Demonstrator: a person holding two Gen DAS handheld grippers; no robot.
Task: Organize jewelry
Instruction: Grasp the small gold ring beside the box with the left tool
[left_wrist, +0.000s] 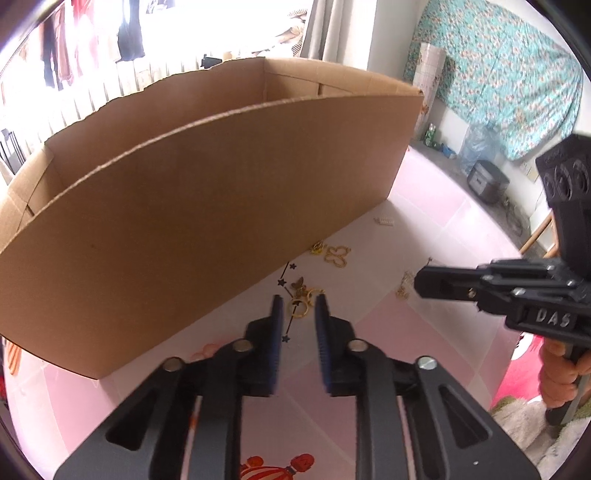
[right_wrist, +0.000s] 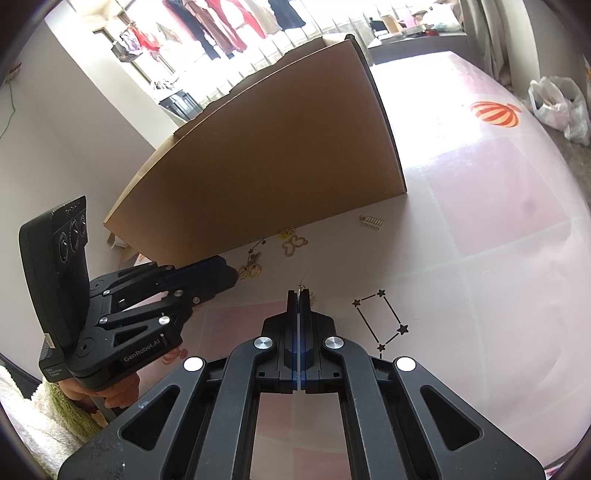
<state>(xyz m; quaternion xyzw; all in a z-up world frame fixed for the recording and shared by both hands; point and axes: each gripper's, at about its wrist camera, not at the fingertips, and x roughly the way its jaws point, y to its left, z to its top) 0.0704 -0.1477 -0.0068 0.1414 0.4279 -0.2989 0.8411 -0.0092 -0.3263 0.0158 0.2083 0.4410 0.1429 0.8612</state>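
Gold rings (left_wrist: 300, 305) joined to a small butterfly charm lie flat on the pink table, close to the cardboard box (left_wrist: 207, 206). Left gripper (left_wrist: 299, 308) fingers stand narrow around them. Right gripper (right_wrist: 299, 295) fingers are closed on a thin chain (right_wrist: 305, 275).

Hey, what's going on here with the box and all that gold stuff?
A person holds a gripper in each hand over a pink mat, beside a cardboard box. The left gripper has its jaws slightly apart around gold rings. The right gripper is shut at a thin chain. Other gold pieces still lie loose.
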